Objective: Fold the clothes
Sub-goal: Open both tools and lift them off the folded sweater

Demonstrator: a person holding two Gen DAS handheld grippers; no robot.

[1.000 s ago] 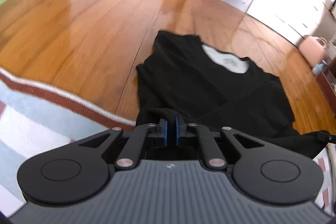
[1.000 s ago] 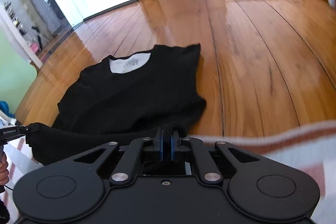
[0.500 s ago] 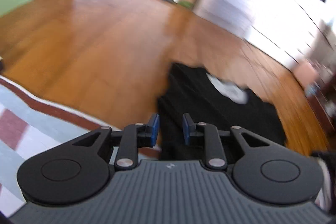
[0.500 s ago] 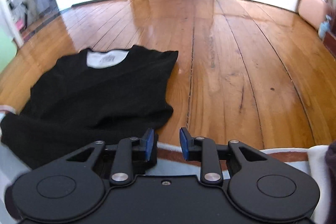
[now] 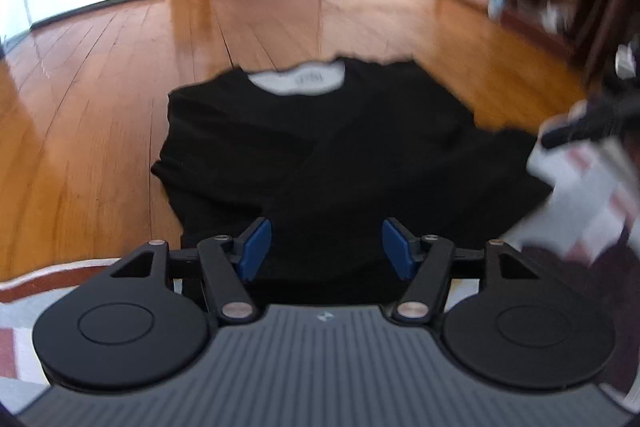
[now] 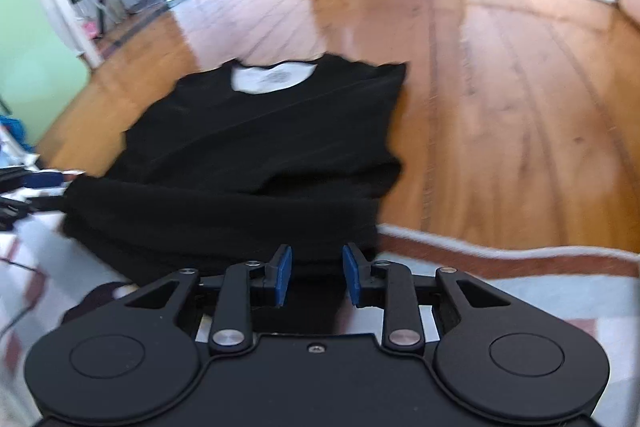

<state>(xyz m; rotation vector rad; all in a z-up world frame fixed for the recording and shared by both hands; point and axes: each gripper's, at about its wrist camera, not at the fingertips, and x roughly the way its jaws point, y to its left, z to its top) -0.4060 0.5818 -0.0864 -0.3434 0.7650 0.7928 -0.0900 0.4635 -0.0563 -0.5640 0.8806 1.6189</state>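
Left gripper: released, jaws spread wide over the near hem, nothing held. Black shirt lies flat, collar away, mostly on wooden floor, hem on rug (laid out for folding, probably). Right gripper: released, poised above the hem.

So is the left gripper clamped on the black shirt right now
No, the left gripper has its jaws wide apart with the black shirt beyond them.
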